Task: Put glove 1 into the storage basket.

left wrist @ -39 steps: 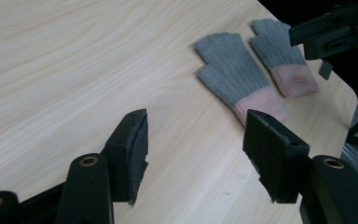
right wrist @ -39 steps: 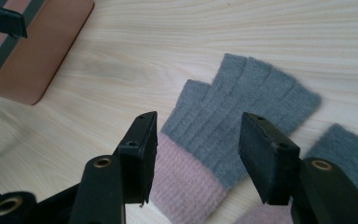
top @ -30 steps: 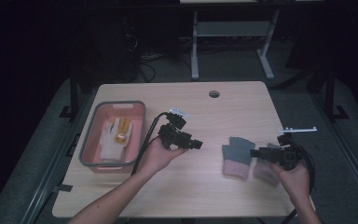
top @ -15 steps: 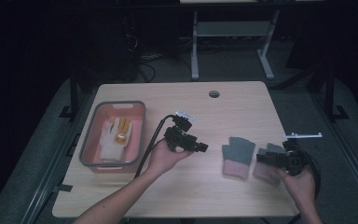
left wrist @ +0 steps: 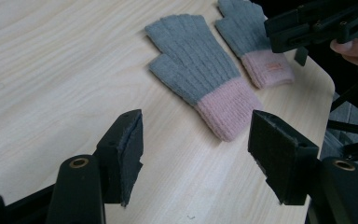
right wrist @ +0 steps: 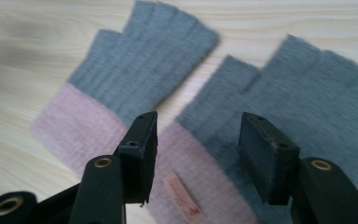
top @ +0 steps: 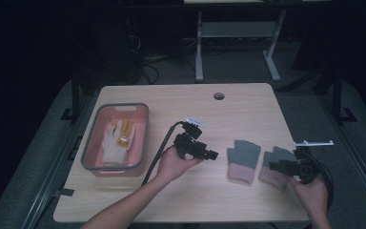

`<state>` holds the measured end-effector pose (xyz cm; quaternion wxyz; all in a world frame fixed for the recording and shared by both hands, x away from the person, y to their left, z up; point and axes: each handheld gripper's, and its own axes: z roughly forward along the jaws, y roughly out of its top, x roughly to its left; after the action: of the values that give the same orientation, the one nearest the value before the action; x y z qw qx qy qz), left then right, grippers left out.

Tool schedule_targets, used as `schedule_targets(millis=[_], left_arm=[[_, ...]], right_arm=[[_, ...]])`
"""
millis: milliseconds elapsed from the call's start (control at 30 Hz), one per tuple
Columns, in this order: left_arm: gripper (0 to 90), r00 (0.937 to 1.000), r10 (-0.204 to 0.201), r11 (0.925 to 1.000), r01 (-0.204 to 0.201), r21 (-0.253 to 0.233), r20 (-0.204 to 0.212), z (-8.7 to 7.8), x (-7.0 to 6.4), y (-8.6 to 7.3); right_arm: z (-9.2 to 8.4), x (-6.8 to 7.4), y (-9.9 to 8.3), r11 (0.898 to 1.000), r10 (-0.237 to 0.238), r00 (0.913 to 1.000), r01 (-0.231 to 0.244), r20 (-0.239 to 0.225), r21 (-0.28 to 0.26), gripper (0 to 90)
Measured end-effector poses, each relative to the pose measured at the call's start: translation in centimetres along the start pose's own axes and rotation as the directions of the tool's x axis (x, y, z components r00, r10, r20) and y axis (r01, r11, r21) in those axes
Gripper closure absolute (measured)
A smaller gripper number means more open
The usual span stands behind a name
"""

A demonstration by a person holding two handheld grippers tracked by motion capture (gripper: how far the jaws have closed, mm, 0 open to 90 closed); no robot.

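Two fingerless grey gloves with pink cuffs lie flat side by side at the table's right. My left gripper [top: 211, 155] [left wrist: 196, 163] is open just left of the left glove [top: 243, 160] [left wrist: 200, 79], its jaws aimed at the cuff and holding nothing. My right gripper [top: 272, 167] [right wrist: 198, 154] hovers open low over the right glove [top: 277, 155] [right wrist: 307, 102], its jaws above the cuff with a small label. The left glove [right wrist: 135, 79] lies just beside it. The left gripper view also takes in the right glove [left wrist: 256, 51] and the right gripper [left wrist: 317, 23].
A pink bin with a grey rim [top: 89, 143] stands at the table's left and holds a white and yellow glove [top: 116, 138]. A cable hole [top: 218, 96] sits near the far edge. The right glove lies close to the table's right corner [left wrist: 326, 84].
The left gripper has moved right and lower, nearer the left glove. The right gripper has sunk a little over the right glove's cuff.
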<state>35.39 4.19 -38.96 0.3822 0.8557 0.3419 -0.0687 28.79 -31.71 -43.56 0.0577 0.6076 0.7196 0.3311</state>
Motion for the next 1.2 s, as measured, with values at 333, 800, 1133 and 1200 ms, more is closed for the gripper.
schedule_targets(millis=[333,800,1133,1200], left_arm=[[35.5,0.9999,0.010,0.9999,-0.010,0.011,0.001,0.9,0.0,-0.5],[35.3,0.9999,0.007,0.9997,-0.008,0.023,0.012,1.7,-0.2,-0.9],[35.4,0.9999,0.014,0.9997,-0.014,0.022,0.006,1.7,-0.5,-1.1],[35.4,0.9999,0.016,0.9998,-0.016,0.013,0.000,1.6,-0.5,-1.1]], right_arm=[[0.2,-0.2,-0.8,0.999,-0.034,0.9933,0.030,0.111,0.034,48.7],[1.3,0.3,-1.1,0.997,-0.066,0.9836,0.058,0.168,0.057,65.1],[1.3,0.0,-0.9,0.998,-0.025,0.9925,0.018,0.120,0.059,82.6],[1.2,-0.2,-0.8,0.997,-0.016,0.9952,0.009,0.097,0.070,83.2]])
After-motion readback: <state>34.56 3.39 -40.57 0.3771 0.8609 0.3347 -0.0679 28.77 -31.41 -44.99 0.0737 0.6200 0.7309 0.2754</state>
